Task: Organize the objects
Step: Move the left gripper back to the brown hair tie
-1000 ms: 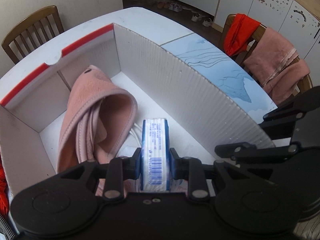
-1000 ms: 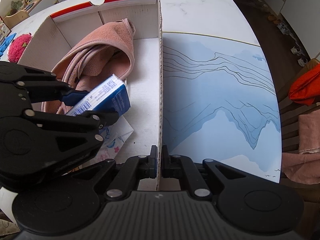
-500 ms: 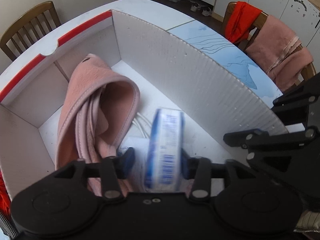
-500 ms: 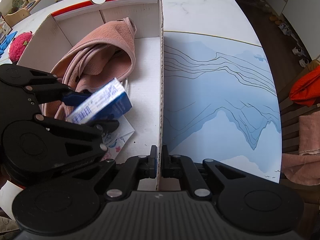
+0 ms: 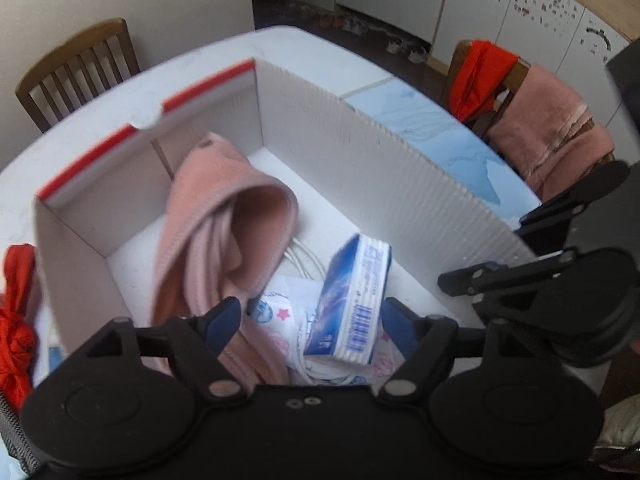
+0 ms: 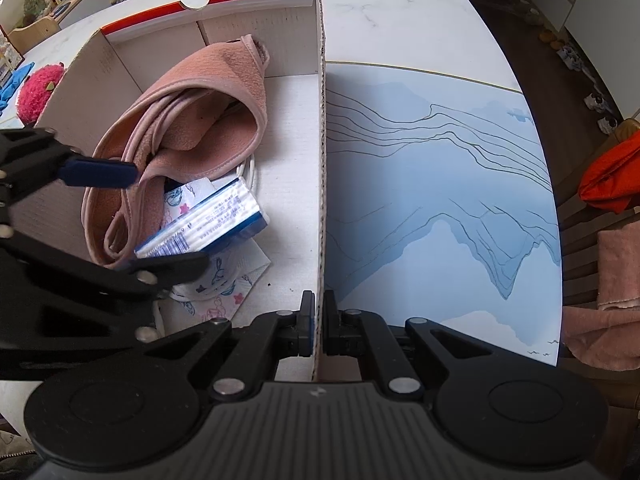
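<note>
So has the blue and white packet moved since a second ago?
Yes. The blue and white packet left the left tongs, which have just been opening, and tipped toward the box wall, now lying on the printed tissue pack.

Home dining room: white table [image 6: 400, 4], wooden chairs [image 5: 76, 68] with towel [image 5: 548, 128] draped, white cabinets [image 5: 520, 12], shoes [image 5: 404, 50] on floor.

White cardboard box [image 6: 320, 184], red strip along far rim. Pink towel [image 6: 208, 112] inside. Blue and white packet [image 6: 208, 224], black barcode on end, beside towel. White tissue pack [image 6: 224, 284] with blue and pink cartoon prints under packet. White cord [image 6: 250, 170]. Pale blue mat [image 6: 432, 184], dark wavy lines, right of box. Black left gripper [image 5: 312, 320], blue pads [image 5: 224, 320]. Pink fuzzy toy [image 6: 38, 90] far left.
</note>
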